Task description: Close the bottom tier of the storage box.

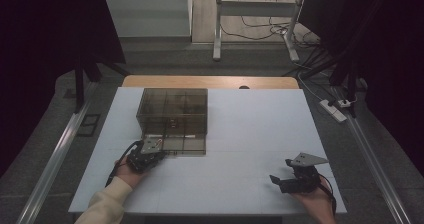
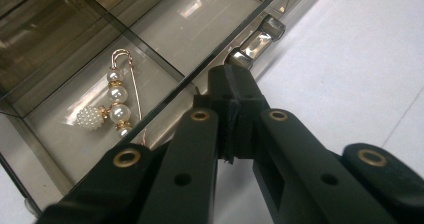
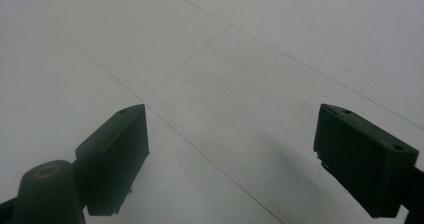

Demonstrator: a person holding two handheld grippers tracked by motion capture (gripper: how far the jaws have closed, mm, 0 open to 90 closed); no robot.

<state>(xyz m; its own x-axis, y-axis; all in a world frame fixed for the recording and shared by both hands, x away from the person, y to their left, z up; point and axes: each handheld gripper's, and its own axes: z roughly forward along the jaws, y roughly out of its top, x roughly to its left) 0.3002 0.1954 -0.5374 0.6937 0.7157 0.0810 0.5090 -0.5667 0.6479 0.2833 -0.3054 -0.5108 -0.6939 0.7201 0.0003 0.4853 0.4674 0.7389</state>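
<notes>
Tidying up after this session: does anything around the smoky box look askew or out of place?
Its bottom drawer is pulled out, left gripper shut on its handle. The pearl brooch lies neatly inside. Nothing is spilled or damaged.

Lab recording setup: white table (image 1: 240, 184), black curtains (image 1: 45, 44), metal rails (image 1: 55, 159), floor cables (image 1: 260, 31), power strip (image 1: 334, 110).

The drawer box (image 1: 172, 115) looks like smoky, glossy see-through plastic with a shiny metal handle (image 2: 256, 43). In its drawer lies a brooch (image 2: 116, 104) of gold-toned metal and lustrous pearl-like beads. The table (image 1: 250, 134) is smooth, matt white; the jaws look matt black plastic.
</notes>
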